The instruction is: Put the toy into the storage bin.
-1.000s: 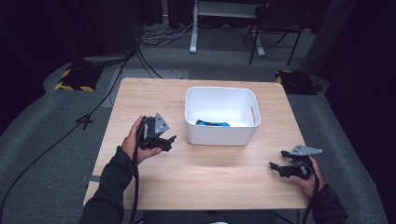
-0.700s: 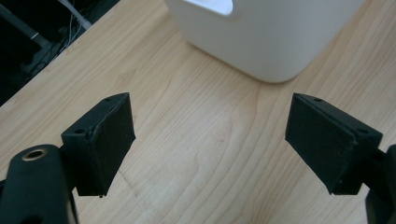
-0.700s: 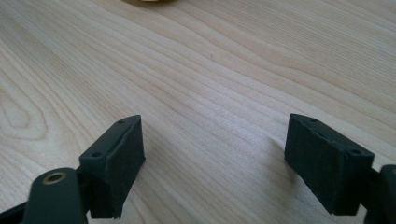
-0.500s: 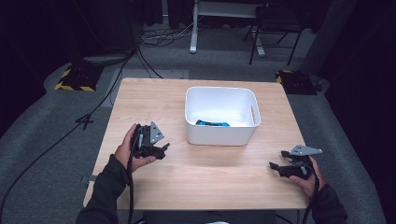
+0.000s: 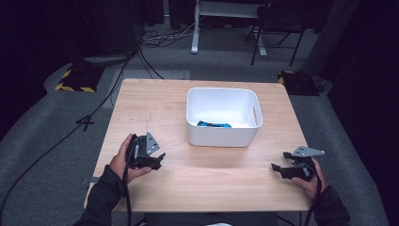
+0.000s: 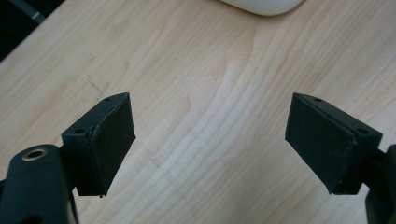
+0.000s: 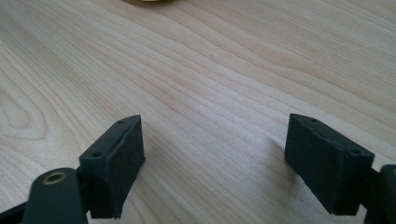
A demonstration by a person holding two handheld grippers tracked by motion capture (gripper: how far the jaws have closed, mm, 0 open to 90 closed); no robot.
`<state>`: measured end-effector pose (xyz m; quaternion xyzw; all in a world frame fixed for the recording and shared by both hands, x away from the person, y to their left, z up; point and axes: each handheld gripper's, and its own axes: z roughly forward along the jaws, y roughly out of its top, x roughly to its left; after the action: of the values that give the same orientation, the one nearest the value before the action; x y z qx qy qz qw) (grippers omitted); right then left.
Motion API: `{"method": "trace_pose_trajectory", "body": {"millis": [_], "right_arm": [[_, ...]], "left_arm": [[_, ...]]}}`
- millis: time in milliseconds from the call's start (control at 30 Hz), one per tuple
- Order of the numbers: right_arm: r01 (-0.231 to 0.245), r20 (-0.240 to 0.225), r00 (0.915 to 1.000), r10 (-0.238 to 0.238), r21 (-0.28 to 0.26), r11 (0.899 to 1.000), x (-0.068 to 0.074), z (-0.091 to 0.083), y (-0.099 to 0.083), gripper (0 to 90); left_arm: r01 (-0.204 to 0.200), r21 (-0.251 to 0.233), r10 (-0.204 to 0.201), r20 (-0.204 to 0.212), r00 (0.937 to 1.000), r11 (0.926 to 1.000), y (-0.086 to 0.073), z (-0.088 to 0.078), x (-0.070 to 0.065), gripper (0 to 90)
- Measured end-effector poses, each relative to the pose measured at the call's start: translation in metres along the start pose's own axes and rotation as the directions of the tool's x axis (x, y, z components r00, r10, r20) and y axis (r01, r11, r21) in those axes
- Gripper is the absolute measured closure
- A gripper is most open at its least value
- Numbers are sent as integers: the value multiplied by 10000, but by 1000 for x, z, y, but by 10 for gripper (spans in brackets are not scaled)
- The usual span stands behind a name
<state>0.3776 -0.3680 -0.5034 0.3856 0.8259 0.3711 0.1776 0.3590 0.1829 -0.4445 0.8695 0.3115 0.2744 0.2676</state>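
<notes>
A person sits at the near edge of a wooden tabletop (image 5: pixel 141 108) and holds a tool in each hand. The left hand-held gripper (image 5: pixel 159 160) lies low over the wood near the left edge of the tabletop, closer to the near edge than to the far one, and its tips point toward the middle. In the left gripper view its two black jaws stand apart with bare wood between them, so the left hand-held gripper (image 6: pixel 210 140) is open and grips nothing. The right hand-held gripper (image 5: pixel 277 168) sits near the near right corner of the tabletop, with its tips pointing left toward the middle. In the right gripper view the right hand-held gripper (image 7: pixel 215 154) also has its jaws apart over bare wood, so it is open and empty too. A white bin (image 5: pixel 223 136) stands on the tabletop, in the middle between the left and right edges and a bit toward the far edge. It is well apart from both tools. Inside it, down at the bottom by the near wall, lies a blue thing (image 5: pixel 214 125); it is too small to tell what it is. A bit of the bin's white rounded bottom edge shows at the top of both gripper views.
</notes>
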Motion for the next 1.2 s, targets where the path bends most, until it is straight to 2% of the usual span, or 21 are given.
{"method": "trace_pose_trajectory", "body": {"millis": [133, 300, 333, 367, 400, 500, 600, 667, 733, 833, 867, 1200], "right_arm": [[-1, 0, 10000, 1, 1, 10000, 0, 0, 0, 199], [-4, 2, 10000, 4, -1, 10000, 0, 0, 0, 199], [1, 0, 10000, -1, 2, 10000, 0, 0, 0, 199], [24, -5, 10000, -24, 17, 10000, 0, 0, 0, 198], [27, 2, 10000, -27, 10, 10000, 0, 0, 0, 199], [6, 2, 10000, -6, 1, 10000, 0, 0, 0, 198], [17, -13, 10000, -17, 4, 10000, 0, 0, 0, 199], [-1, 1, 10000, 1, 0, 10000, 0, 0, 0, 198], [3, 2, 10000, -3, -1, 10000, 0, 0, 0, 199], [-5, 1, 10000, 5, -2, 10000, 0, 0, 0, 199], [6, 0, 10000, -6, -2, 10000, 0, 0, 0, 199], [-5, 3, 10000, 5, 4, 10000, 0, 0, 0, 199]], "left_arm": [[178, 69, -178, -6, 9998, 9998, -9, 1, -3, 160], [225, 189, -228, 144, 9996, 9996, -17, 2, -7, 160], [230, 230, -232, 62, 9997, 9995, -19, 2, -7, 159], [379, 229, -384, 229, 9990, 9990, -24, 2, -9, 159], [379, 229, -384, 229, 9990, 9990, -24, 2, -9, 160], [743, 63, -745, 281, 9968, 9972, -34, 3, -10, 160], [887, 126, -890, 312, 9955, 9960, -38, 2, -10, 160], [1101, -4, -1101, 305, 9935, 9939, -42, 1, -10, 160], [1342, -7, -1341, 471, 9899, 9909, -48, 1, -10, 159], [1452, 101, -1455, 589, 9876, 9894, -51, 1, -11, 160], [1597, 104, -1601, 630, 9851, 9871, -54, 1, -11, 160], [2184, 55, -2182, 666, 9736, 9759, -68, 0, -8, 160]]}}
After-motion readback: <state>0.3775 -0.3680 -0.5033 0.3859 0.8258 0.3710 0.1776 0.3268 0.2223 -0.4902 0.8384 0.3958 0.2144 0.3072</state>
